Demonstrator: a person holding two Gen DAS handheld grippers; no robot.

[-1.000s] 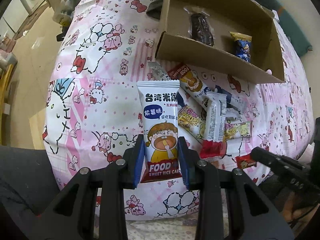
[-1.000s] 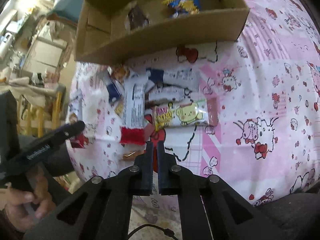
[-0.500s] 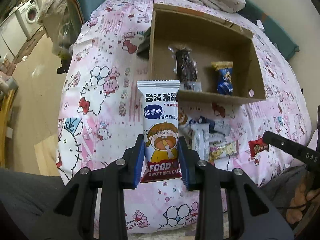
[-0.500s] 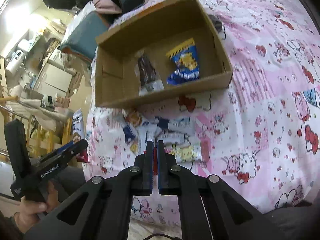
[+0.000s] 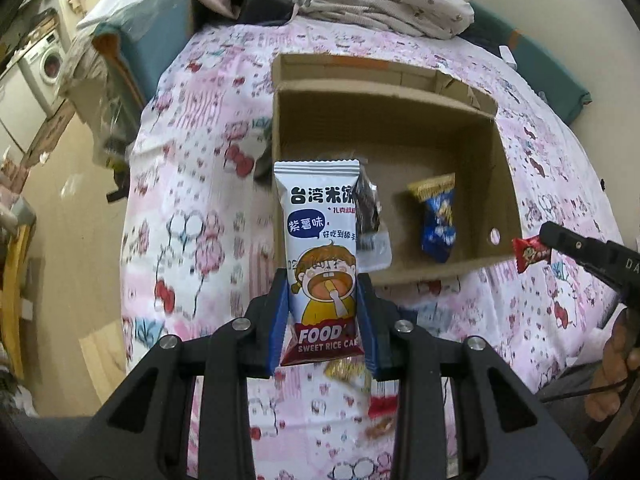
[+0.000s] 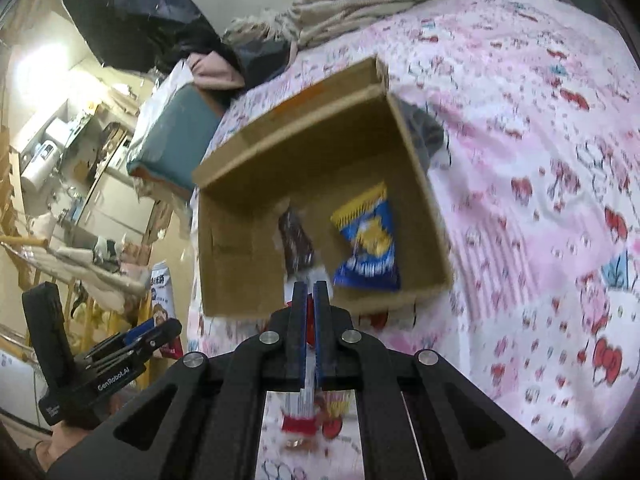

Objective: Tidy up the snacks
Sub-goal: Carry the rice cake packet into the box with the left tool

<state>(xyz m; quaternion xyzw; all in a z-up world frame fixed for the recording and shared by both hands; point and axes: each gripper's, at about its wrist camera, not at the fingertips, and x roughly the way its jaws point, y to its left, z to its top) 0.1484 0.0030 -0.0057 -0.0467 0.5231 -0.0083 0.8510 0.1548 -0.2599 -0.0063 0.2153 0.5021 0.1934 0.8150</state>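
Pink cartoon-print bed [image 5: 192,184], cardboard box [image 5: 400,276], loose snack packets [image 6: 304,420]

Both tongs have risen; cardboard box [image 5: 504,184] now lies nearer below.

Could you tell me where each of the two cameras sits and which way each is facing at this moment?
Left wrist: rides the left gripper, looking along its fingers over the held rice cake packet to the cardboard box; the right gripper shows at right.
Right wrist: rides the right gripper, pinching a small red snack, facing the box; the left gripper shows at lower left.
Shared: the box, its blue packet and dark packet.
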